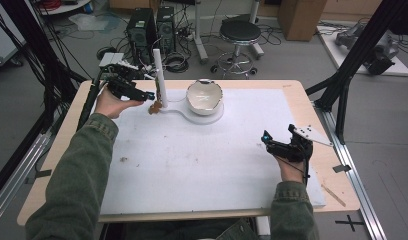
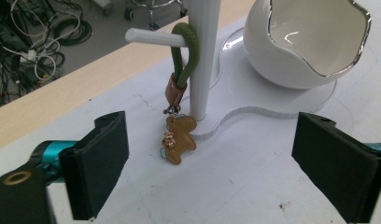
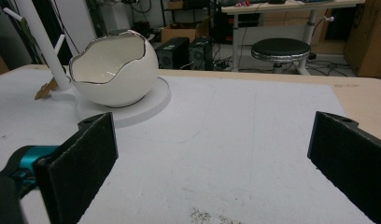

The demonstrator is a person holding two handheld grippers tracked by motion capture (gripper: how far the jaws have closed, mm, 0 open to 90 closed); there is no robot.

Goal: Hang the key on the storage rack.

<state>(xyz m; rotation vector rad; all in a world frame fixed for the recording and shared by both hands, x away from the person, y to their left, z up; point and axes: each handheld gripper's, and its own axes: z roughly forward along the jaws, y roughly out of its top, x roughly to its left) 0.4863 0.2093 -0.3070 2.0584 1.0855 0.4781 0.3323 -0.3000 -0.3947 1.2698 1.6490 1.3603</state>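
A white stand (image 1: 164,109) sits at the far middle of the table, with an upright post (image 2: 202,56) and a side peg. A green loop (image 2: 186,51) hangs on that peg, and below it dangles a brown charm (image 2: 179,139), which almost touches the mat (image 1: 154,106). On the stand's round end rests a white egg-shaped bowl (image 1: 204,96) (image 2: 310,42) (image 3: 114,70). My left gripper (image 1: 148,86) (image 2: 212,172) is open just short of the charm and holds nothing. My right gripper (image 1: 278,132) (image 3: 212,172) stands open over the right of the mat, far from the stand.
A white mat (image 1: 202,160) covers most of the wooden table (image 1: 337,180). Small dark stains mark the mat (image 1: 123,159). Behind the table stand a black stool (image 1: 239,32), computer towers (image 1: 142,30) and loose cables on the floor. Black frame bars rise at both sides.
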